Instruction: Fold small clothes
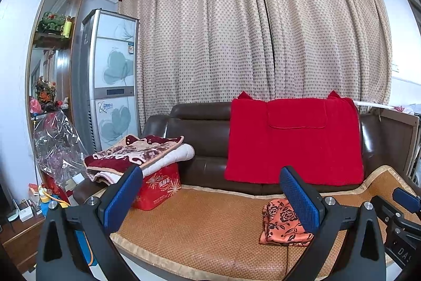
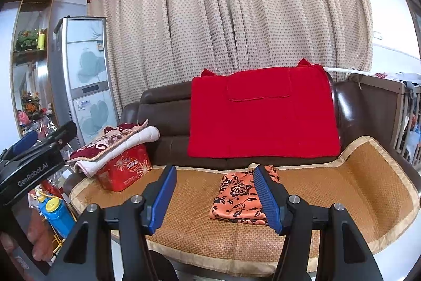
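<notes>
The orange floral garment (image 2: 240, 195) lies already folded on the woven mat (image 2: 368, 202) of the brown sofa, its long axis running near to far. Both tools hang released and empty above the sofa's near edge. The right tool (image 2: 215, 199) looks nearer; from the left tool (image 1: 210, 199) it lies right

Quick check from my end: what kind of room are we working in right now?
Most likely a home living room: a brown leather sofa with a woven mat on its seat, full-length dotted curtains behind it, and a floor-standing air conditioner beside a display cabinet.
</notes>
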The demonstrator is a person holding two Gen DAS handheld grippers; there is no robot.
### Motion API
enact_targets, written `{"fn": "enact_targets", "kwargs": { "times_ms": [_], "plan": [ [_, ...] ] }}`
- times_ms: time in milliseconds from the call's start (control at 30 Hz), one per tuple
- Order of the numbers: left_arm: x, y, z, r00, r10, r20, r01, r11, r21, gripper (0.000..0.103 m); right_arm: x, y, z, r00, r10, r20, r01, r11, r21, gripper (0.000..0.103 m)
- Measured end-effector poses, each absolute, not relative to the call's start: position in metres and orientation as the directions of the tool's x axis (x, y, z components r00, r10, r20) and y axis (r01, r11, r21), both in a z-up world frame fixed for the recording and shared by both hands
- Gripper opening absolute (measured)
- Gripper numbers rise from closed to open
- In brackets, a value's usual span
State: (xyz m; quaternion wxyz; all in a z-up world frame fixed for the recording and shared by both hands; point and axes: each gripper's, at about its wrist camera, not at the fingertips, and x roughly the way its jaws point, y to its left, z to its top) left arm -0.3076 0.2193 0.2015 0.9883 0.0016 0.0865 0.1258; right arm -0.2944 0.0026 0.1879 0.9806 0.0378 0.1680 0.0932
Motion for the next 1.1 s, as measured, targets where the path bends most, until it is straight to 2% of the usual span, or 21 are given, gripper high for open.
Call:
{"fn": "enact_targets", "kwargs": {
  "times_ms": [867,1100],
  "plan": [
    [-0.282,0.215,0.193,0.951,0.230,-0.206,-0.221,0.973,0.066,0.103,-0.269,0.003,0.183,0.930,0.105,-0.351,-0.090,0.994,0.058,0.065],
    [-0.264,0.208,0.187,0.948,0.217,-0.231,-0.203,0.976,0.081,0.103,-0.251,-0.006,0.175,0.917,0.077,-0.392,-0.058,0.996,0.060,0.065]
  ]
}}
